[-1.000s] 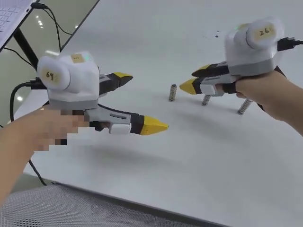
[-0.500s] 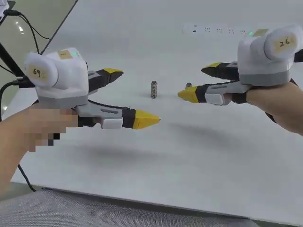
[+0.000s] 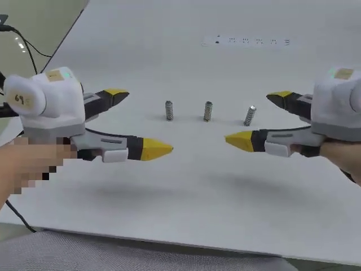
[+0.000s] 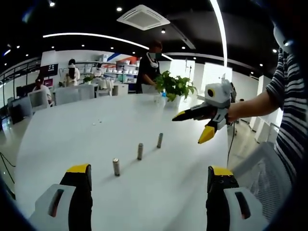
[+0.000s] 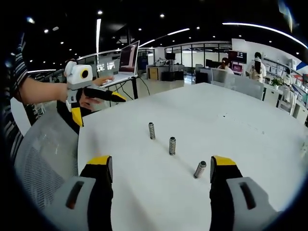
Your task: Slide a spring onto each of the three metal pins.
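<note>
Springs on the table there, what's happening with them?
A person holds a two-jaw gripper in each hand above a white table. Three springs stand in a row on it, apparently on pins hidden inside; the right one leans. The left gripper and right gripper are both open, holding nothing.

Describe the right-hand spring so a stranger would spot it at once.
On the white table, three springs stand in a row between the left gripper and right gripper. It is the end spring nearest the right one. Its neighbours stand upright; it alone tilts.
</note>
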{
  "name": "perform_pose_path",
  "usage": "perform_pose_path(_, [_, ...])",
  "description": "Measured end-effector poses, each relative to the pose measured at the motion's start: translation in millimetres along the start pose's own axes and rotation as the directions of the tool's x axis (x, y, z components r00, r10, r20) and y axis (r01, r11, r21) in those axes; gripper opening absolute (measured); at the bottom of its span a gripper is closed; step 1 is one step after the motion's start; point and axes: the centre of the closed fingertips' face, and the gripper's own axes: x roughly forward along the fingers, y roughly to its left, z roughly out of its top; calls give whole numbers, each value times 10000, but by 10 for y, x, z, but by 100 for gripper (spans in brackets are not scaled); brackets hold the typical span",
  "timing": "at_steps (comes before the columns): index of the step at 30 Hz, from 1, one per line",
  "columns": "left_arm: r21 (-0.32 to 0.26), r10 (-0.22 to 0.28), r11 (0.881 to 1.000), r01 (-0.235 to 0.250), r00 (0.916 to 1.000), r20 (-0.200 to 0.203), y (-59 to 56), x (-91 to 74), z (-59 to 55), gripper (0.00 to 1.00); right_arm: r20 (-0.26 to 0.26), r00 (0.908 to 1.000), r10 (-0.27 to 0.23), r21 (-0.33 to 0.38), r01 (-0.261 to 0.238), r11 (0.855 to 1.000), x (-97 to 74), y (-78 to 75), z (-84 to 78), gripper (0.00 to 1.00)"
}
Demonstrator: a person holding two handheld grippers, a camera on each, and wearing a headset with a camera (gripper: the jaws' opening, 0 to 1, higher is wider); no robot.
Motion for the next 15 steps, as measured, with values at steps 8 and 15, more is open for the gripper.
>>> perform_pose_path(8, [18,352,9994,-352,9994,-67,80,-167,-16,98,31,9995,-301,-116,301,9995,-246,-95,-90,86])
perform_pose_path(15, [34,558,9984,-558,9984,-90,126,-323,-52,98,-60,9983,-572,80,573,9983,-416,-121,-253,86])
